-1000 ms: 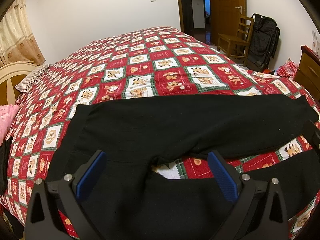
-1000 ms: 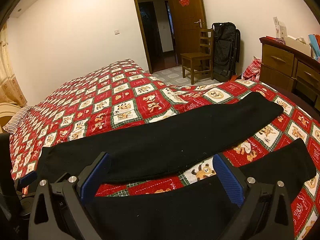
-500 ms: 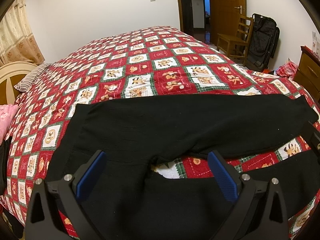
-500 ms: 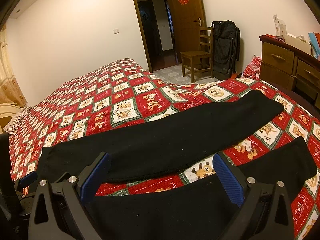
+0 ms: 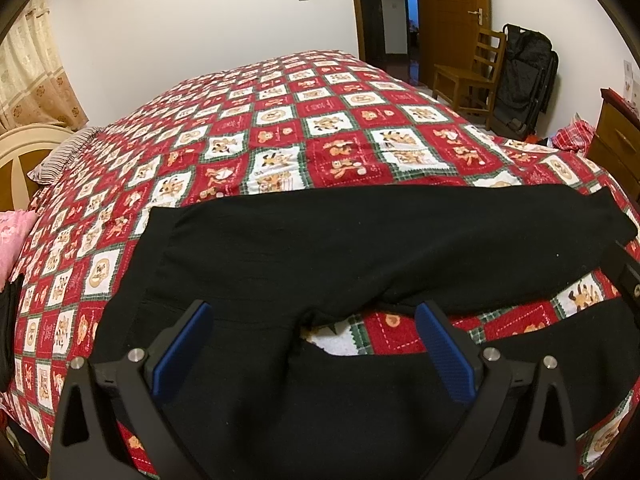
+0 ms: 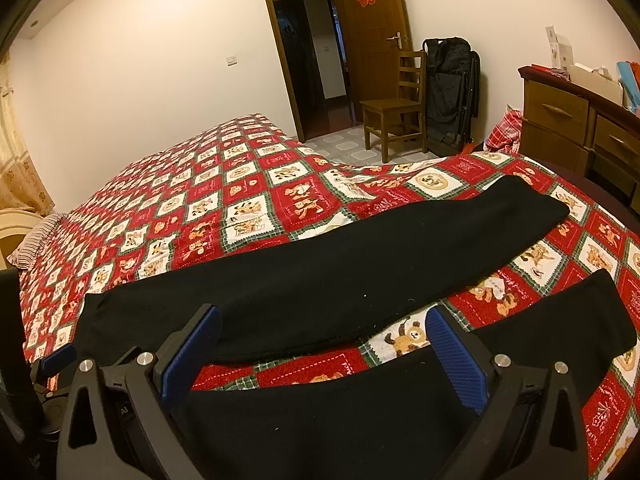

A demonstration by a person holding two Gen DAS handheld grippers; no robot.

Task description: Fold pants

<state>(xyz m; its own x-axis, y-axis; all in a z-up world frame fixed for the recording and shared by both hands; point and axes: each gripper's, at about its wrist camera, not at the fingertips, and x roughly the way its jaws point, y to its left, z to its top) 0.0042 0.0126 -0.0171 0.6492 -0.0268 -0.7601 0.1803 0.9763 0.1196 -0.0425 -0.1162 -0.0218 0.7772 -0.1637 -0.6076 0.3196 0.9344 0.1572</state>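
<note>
Almost nothing has changed over the last second — both views sit nearly as they did, with only a slight drift of the right wrist view. The black pants [image 5: 360, 248] lie spread flat on the red patchwork bedspread [image 5: 280, 128], legs parted in a V, the crotch just ahead of the left gripper [image 5: 316, 352]. The right gripper [image 6: 324, 356] hovers over the near leg, the far leg beyond it. Both tongs gape wide and hold nothing. My read — the fold has not begun, and the pause suggests lining up a grasp.
</note>
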